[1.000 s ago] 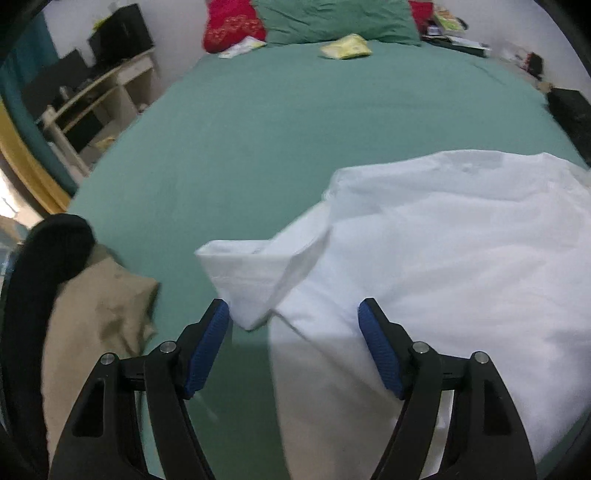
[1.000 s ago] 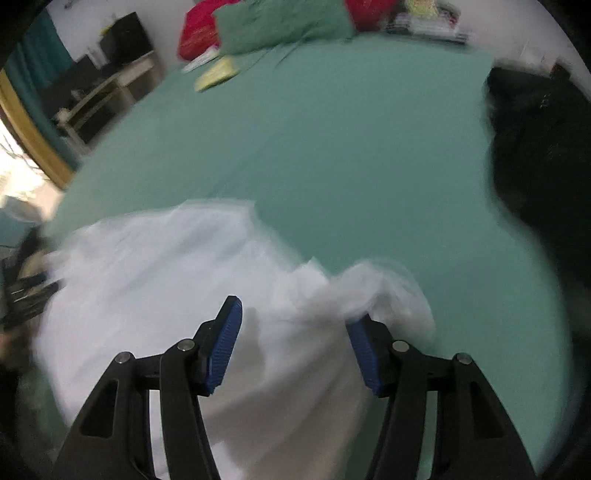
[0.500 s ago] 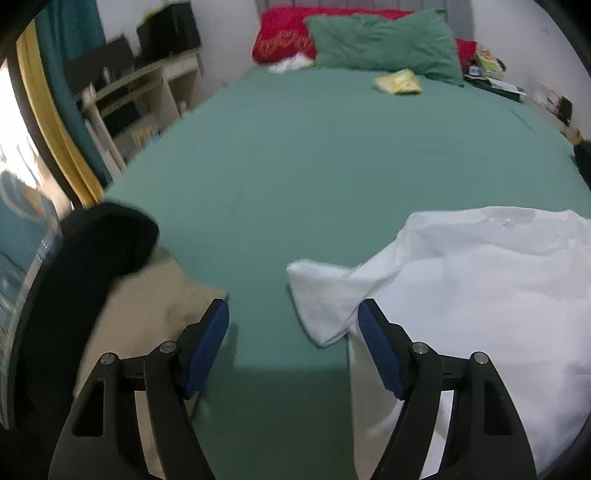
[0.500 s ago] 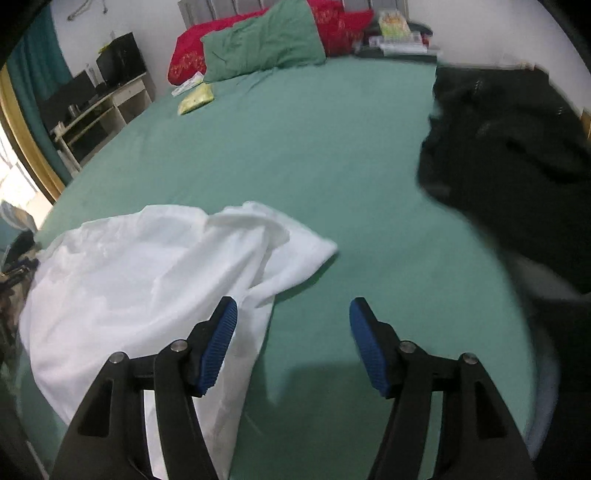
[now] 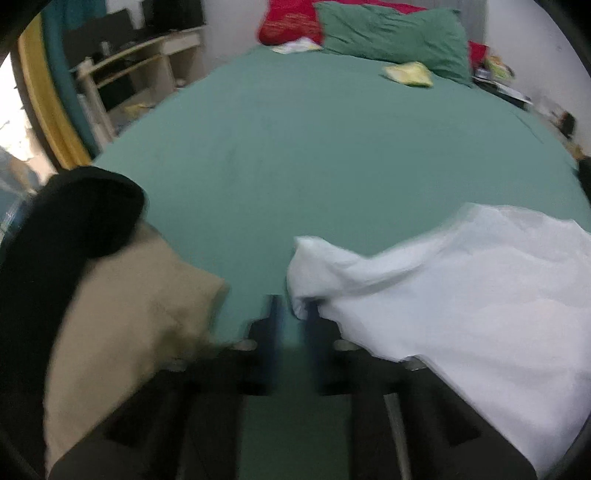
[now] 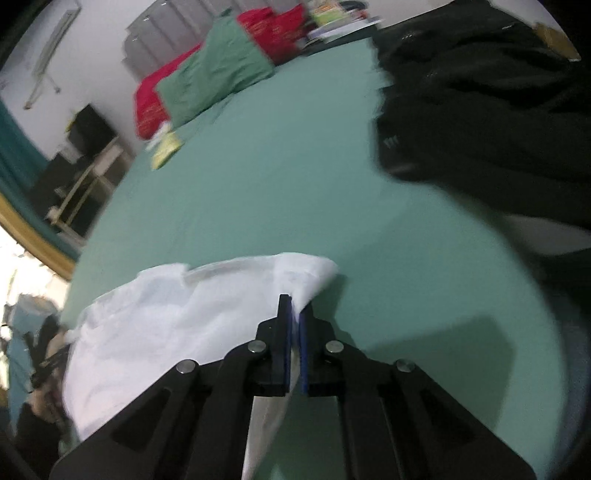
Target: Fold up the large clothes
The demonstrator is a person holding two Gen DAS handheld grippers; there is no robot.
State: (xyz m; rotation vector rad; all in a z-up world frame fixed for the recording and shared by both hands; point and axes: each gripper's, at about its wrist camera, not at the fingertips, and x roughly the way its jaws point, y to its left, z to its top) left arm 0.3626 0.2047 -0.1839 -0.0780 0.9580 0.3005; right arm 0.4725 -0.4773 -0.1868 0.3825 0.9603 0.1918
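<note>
A green pillow (image 5: 391,37) and red pillow (image 5: 291,18) lie beyond a yellow packet (image 5: 408,73).

Motion blur hides whether the left claw (image 5: 291,317) grips the white shirt (image 5: 461,295).

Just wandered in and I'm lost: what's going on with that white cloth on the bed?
A person is working with a pair of tongs in each hand on a white garment spread on the green bed. The right tongs are shut on one corner of it. The left tongs are nearly closed at the opposite corner, but the blur hides whether they grip it. A beige garment and dark clothes lie at the sides.
</note>
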